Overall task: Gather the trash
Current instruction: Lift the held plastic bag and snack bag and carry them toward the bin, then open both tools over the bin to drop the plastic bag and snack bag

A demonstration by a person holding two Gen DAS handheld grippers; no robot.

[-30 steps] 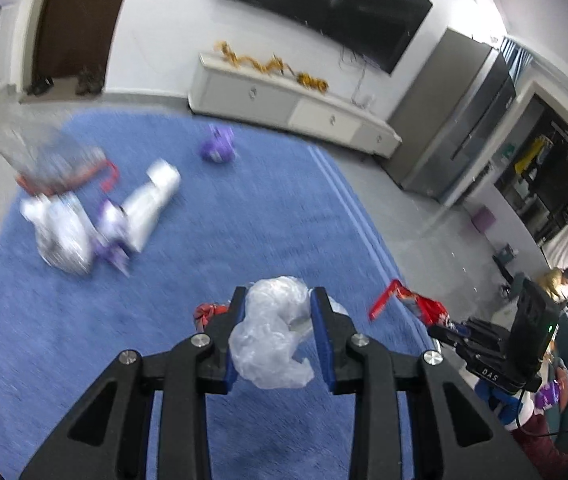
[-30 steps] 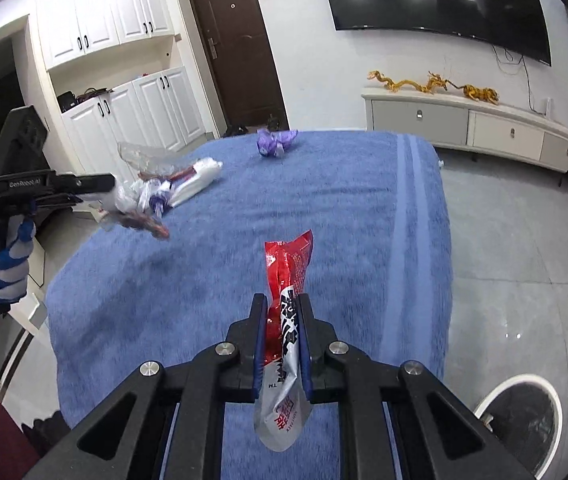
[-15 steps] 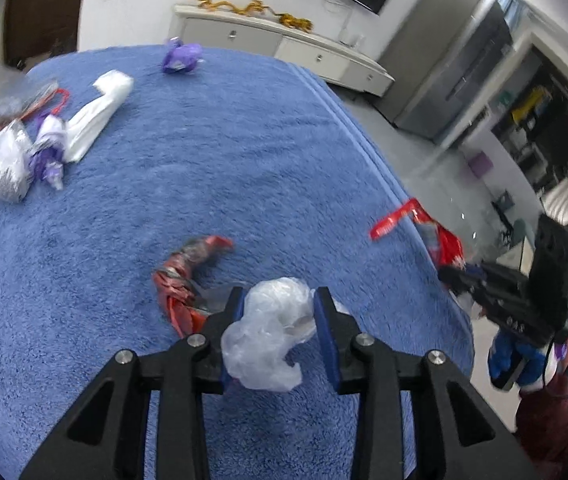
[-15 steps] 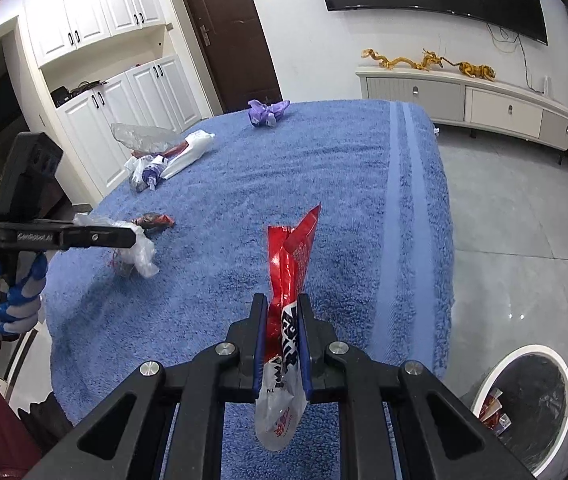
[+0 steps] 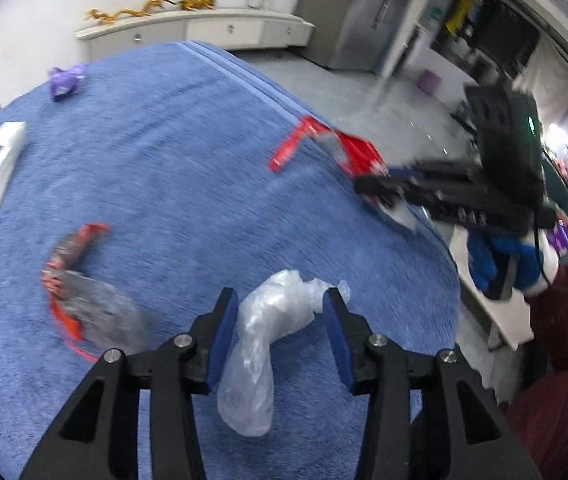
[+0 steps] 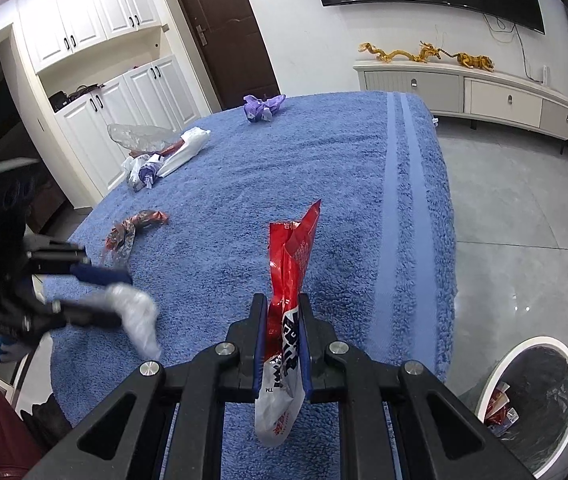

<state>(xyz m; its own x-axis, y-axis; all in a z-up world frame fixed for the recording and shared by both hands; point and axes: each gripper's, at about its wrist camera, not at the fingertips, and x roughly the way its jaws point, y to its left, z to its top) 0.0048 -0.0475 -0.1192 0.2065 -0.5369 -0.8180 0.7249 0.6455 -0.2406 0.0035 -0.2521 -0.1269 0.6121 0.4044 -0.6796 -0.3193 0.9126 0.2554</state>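
Note:
My left gripper (image 5: 280, 328) has its jaws spread apart, and a clear crumpled plastic bag (image 5: 262, 344) hangs loose between them over the blue cloth (image 5: 188, 152). In the right wrist view the left gripper (image 6: 96, 292) is blurred at the left with the bag (image 6: 136, 316) drooping from it. My right gripper (image 6: 282, 344) is shut on a red and white snack wrapper (image 6: 290, 276), held upright above the cloth's near edge; it also shows in the left wrist view (image 5: 344, 156). A white-rimmed trash bin (image 6: 532, 404) stands on the floor at the lower right.
On the cloth lie a red and silver wrapper (image 6: 132, 228), a pile of white and purple wrappers with clear plastic (image 6: 160, 152), and a purple wrapper (image 6: 262, 106) at the far end. A white TV cabinet (image 6: 472, 96) stands along the wall. Grey tiled floor lies to the right.
My left gripper's jaws have spread apart and the clear bag now sags loose between them; the gripper swung right along the cloth. My right gripper moved nearer the bin with the wrapper.

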